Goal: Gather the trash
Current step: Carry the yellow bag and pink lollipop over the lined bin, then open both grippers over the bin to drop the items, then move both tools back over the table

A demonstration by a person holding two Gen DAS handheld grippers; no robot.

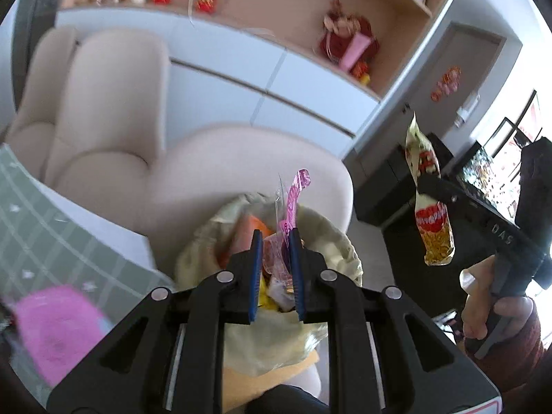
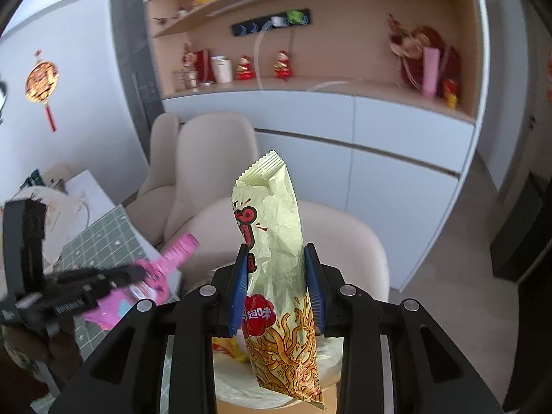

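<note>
My left gripper (image 1: 276, 238) is shut on a pink and clear plastic wrapper (image 1: 293, 203) and holds it above a bin lined with a pale yellow bag (image 1: 331, 252) that holds several pieces of trash. My right gripper (image 2: 276, 252) is shut on a tall yellow snack packet (image 2: 276, 227) with red print, held upright. In the left wrist view that yellow snack packet (image 1: 431, 214) hangs in the right gripper (image 1: 427, 186) to the right of the bin. In the right wrist view the left gripper (image 2: 138, 270) with the pink wrapper (image 2: 172, 255) is at the lower left.
A beige armchair (image 1: 214, 169) stands right behind the bin. A table with a green checked cloth (image 1: 51, 234) and a pink item (image 1: 55, 324) is at the left. White cabinets and shelves (image 2: 345, 127) with ornaments line the back wall. Dark furniture (image 1: 390, 186) stands at the right.
</note>
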